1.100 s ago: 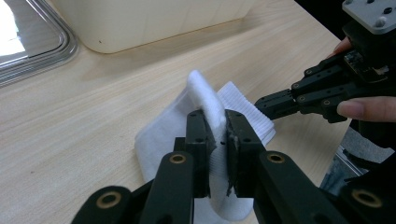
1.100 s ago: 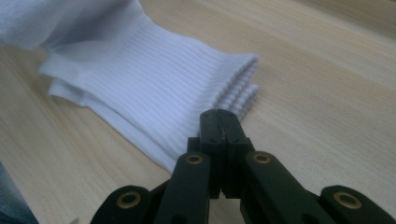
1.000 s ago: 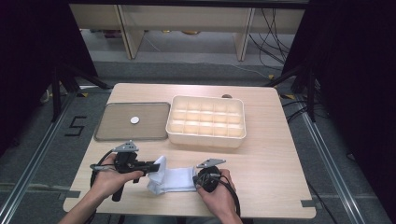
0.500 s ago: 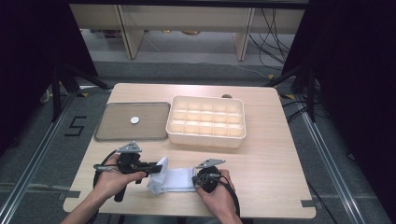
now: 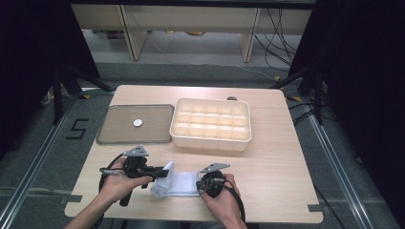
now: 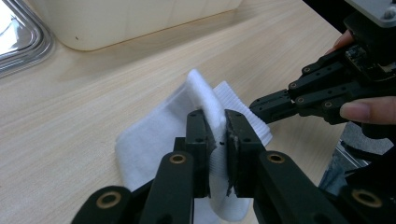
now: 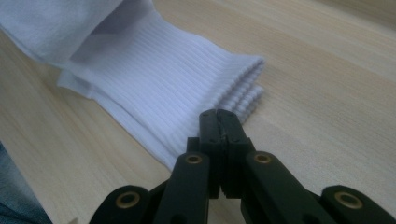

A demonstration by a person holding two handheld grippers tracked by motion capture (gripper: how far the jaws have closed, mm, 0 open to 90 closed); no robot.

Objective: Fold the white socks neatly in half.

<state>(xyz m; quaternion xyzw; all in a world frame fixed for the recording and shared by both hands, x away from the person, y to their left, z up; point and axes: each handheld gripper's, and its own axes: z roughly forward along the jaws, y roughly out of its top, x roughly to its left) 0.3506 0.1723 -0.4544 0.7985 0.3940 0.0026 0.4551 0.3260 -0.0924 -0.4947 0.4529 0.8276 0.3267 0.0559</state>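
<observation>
Near the table's (image 5: pixel 282 191) front edge, a little left of centre, a white sock (image 5: pixel 179 183) is lying half folded, and both grippers are working it from either end. The left gripper (image 6: pixel 215 135) is pinching a raised fold of the sock between its jaws, the cloth standing up in a ridge between the pads. The right gripper (image 7: pixel 219 123) is sitting at the ribbed cuff with its jaws pressed fully together, tips right against the cuff's edge; whether any cloth is caught between them I cannot tell. Behind the sock, a cream compartment box (image 5: pixel 210 125) is resting mid-table, and a grey tray (image 5: pixel 119 138) with a small white disc (image 5: pixel 137 122) is occupying the left side.
</observation>
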